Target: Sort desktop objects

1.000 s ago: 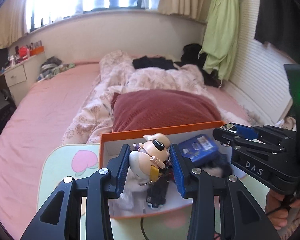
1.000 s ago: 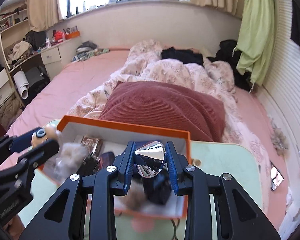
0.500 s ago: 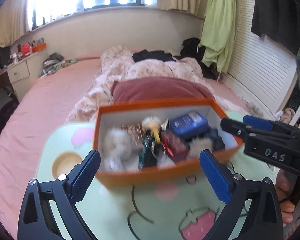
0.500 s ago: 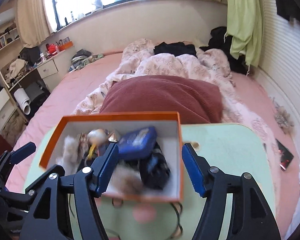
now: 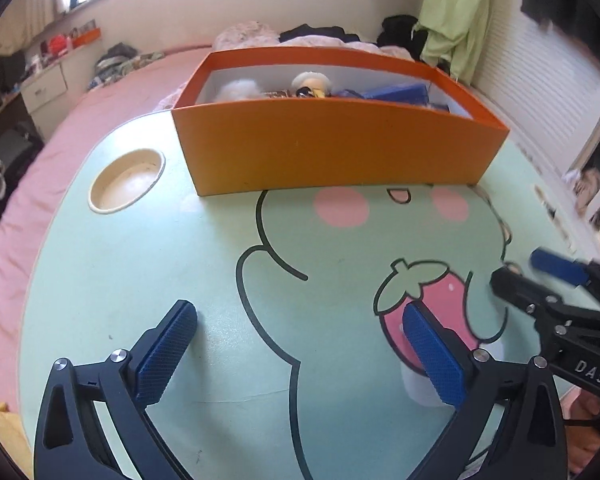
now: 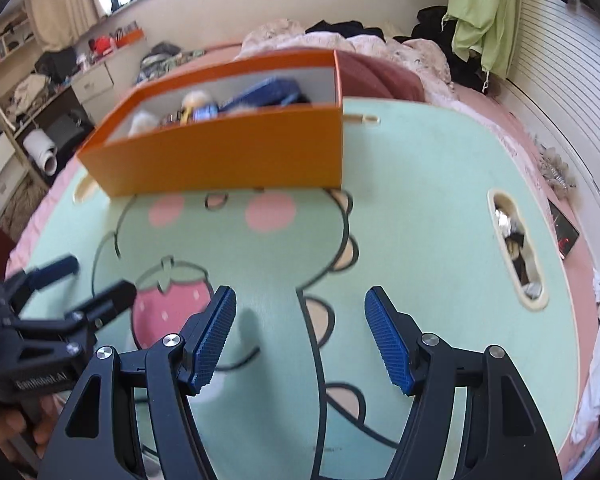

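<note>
An orange box (image 5: 332, 152) stands at the far side of the green cartoon table (image 5: 220, 280). It holds a small doll figure (image 5: 310, 84), a white fluffy thing (image 5: 238, 90), a blue case (image 5: 396, 94) and other small items. The box also shows in the right wrist view (image 6: 228, 160). My left gripper (image 5: 300, 344) is open and empty, low over the table's near side. My right gripper (image 6: 300, 334) is open and empty, beside it to the right; it also shows in the left wrist view (image 5: 540, 280).
A round cup recess (image 5: 126, 180) lies in the table left of the box. A long slot (image 6: 516, 248) runs along the table's right edge. A bed with a red pillow (image 6: 380, 76) lies behind the table. Drawers and clutter stand at far left.
Both grippers let go of their items into the box, opened wide, and pulled back and down toward the table's near side. The box now stands farther away.
</note>
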### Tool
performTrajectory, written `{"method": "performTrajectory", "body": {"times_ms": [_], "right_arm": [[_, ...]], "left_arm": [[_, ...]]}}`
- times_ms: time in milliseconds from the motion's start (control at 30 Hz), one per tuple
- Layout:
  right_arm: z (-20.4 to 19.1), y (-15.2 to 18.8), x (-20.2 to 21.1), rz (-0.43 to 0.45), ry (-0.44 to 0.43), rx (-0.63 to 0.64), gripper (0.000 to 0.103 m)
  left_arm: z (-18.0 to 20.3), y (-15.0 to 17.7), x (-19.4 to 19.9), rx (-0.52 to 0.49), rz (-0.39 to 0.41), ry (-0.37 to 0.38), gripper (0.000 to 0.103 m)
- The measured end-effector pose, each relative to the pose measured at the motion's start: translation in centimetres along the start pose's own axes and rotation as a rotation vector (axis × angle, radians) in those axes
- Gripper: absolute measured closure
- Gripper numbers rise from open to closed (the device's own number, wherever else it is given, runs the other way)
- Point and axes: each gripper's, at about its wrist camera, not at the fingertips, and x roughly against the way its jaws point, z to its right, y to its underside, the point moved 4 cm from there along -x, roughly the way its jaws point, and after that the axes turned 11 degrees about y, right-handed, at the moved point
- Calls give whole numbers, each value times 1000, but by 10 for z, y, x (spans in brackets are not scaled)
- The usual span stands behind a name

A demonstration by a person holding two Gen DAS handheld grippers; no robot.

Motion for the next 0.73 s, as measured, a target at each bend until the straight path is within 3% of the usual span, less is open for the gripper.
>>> {"method": "performTrajectory", "body": {"times_ms": [33, 100, 267, 733], "right_arm": [[-1, 2, 1, 16, 12, 9, 31], [0, 5, -1, 24, 30, 13, 16], [4, 11, -9, 44, 83, 24, 0], [3, 8, -9, 50, 83, 30, 0]], "left_arm": [[3, 3, -1, -19, 5, -1, 0], [4, 6, -1, -21, 10, 7, 0], [1, 8, -1, -8, 18, -5, 0], [-3, 1, 2, -10, 22, -2, 0]]}}
